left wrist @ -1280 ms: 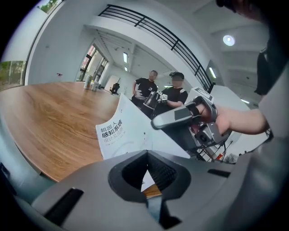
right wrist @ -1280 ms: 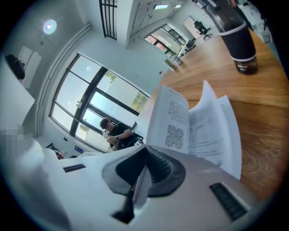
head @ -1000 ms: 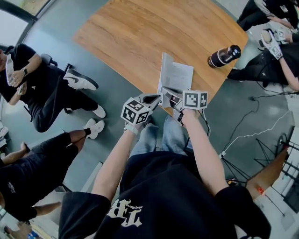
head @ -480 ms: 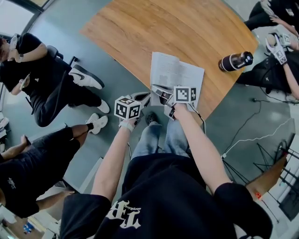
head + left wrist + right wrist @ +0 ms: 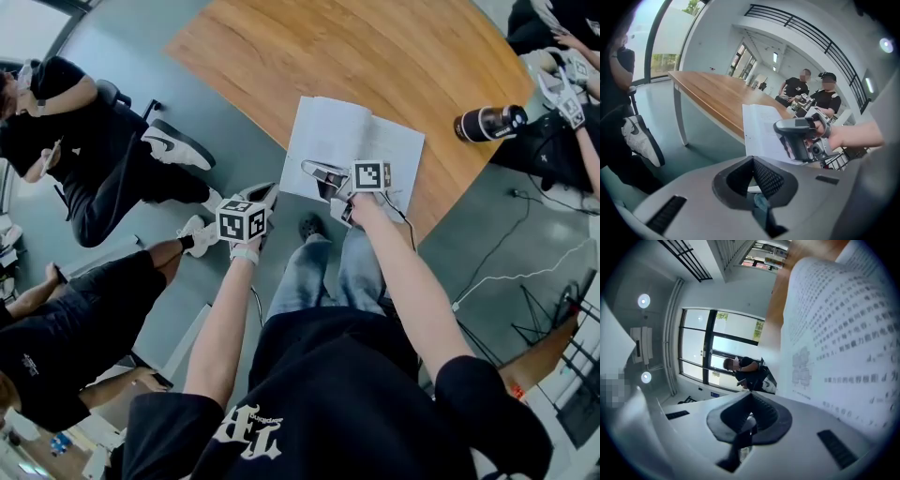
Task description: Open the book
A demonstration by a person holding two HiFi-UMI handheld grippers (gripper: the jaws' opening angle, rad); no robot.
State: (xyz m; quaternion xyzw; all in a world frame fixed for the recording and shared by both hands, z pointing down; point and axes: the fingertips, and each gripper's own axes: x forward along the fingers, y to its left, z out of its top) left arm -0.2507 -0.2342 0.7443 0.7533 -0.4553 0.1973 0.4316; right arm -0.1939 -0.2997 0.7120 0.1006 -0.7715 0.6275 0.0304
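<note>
Book [image 5: 361,141] open, pages spread, at the near edge of the desk [image 5: 356,56], its left part apparently overhanging. Right hand-held gripper [image 5: 321,172] over the pages, jaws together on nothing. Left hand-held gripper [image 5: 263,194] off the desk's edge, jaws likewise together and empty. Opening judged essentially complete; at most, flattening is left.

Bare table [image 5: 375,56] beyond the book [image 5: 328,136]; bottle [image 5: 489,122] well right.
</note>
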